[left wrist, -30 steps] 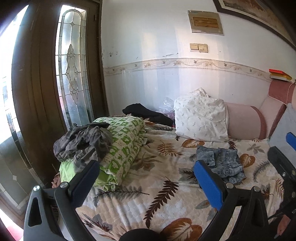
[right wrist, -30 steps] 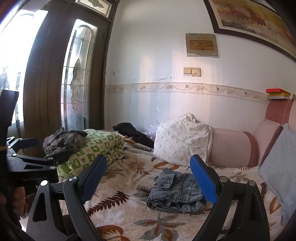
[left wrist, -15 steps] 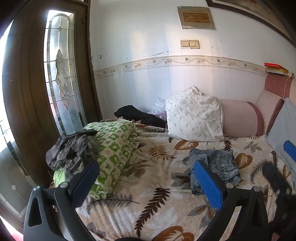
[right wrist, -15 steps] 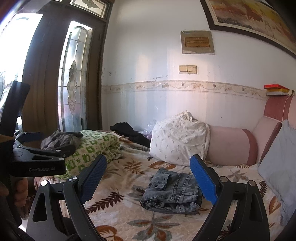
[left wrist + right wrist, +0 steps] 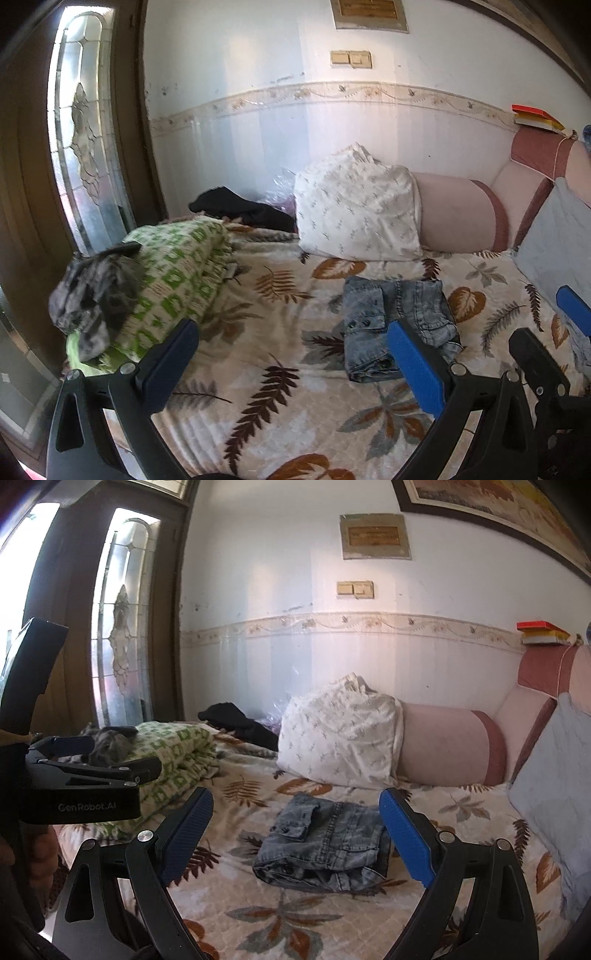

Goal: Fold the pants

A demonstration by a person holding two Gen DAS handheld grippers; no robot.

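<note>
A pair of grey-blue denim pants (image 5: 395, 325) (image 5: 325, 843) lies bunched in a rough folded heap on the leaf-patterned bedspread (image 5: 258, 354) (image 5: 461, 808). My left gripper (image 5: 291, 354) hangs open above the bedspread, nothing between its blue pads, with the pants just behind its right finger. My right gripper (image 5: 295, 830) is open too, held short of the pants, which show in the gap between its fingers. The left gripper (image 5: 122, 753) also shows from the side at the left edge of the right wrist view.
A rolled green-and-white quilt (image 5: 173, 280) (image 5: 173, 753) with a grey garment (image 5: 96, 291) on top lies at the bed's left. A white pillow (image 5: 358, 210) (image 5: 340, 731), a pink bolster (image 5: 458, 214), a black garment (image 5: 240, 210) and a grey cushion (image 5: 554, 243) line the wall.
Both grippers have moved across the bed toward the pants and sunk slightly. The pants now sit nearer the middle of both views and look larger. Both jaws stay open.
</note>
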